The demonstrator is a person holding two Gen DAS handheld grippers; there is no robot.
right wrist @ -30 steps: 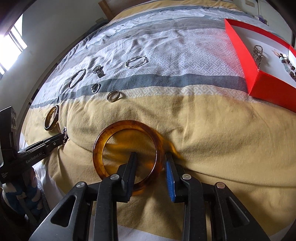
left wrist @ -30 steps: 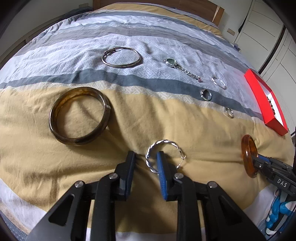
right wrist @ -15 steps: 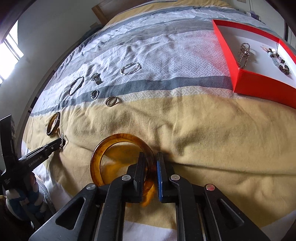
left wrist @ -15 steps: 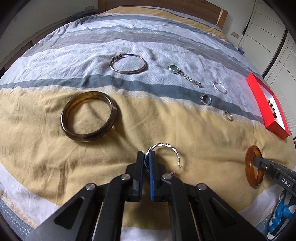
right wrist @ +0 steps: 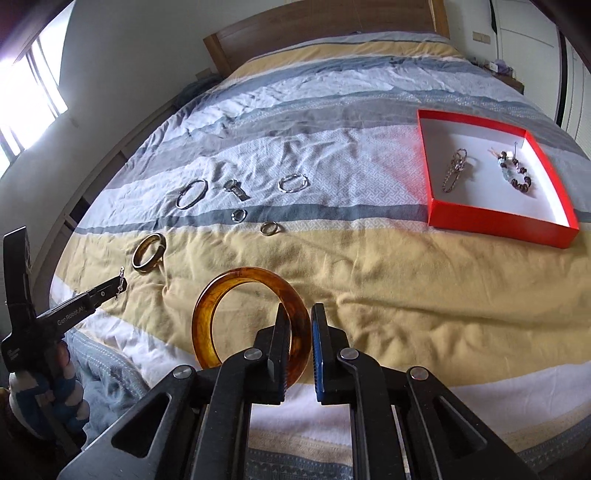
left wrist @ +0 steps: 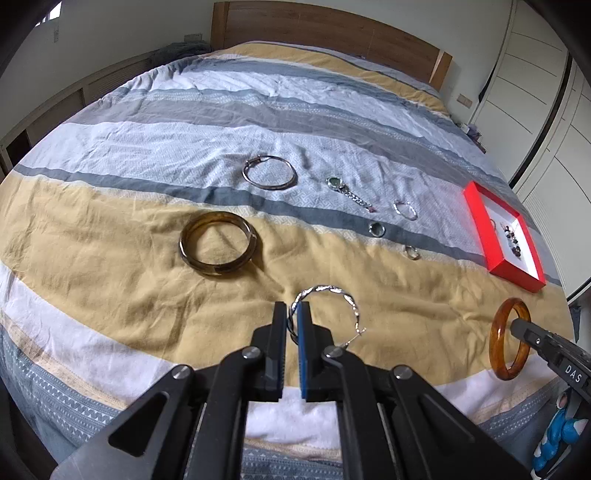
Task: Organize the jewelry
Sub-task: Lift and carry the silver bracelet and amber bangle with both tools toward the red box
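The bed (left wrist: 221, 110) is viewed from its foot by both wrist cameras, each aimed along closed-in fingers toward the headboard (left wrist: 332, 33). The red box (right wrist: 495, 221) and scattered rings are shared by both views; each gripper (left wrist: 517, 326) (right wrist: 122, 284) is seen from the other's side.

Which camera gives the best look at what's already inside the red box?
The right wrist view. It looks down into the red cardboard box, showing a silver chain and a dark beaded bracelet on its white floor. The left wrist view shows the box edge-on and far off, contents tiny.
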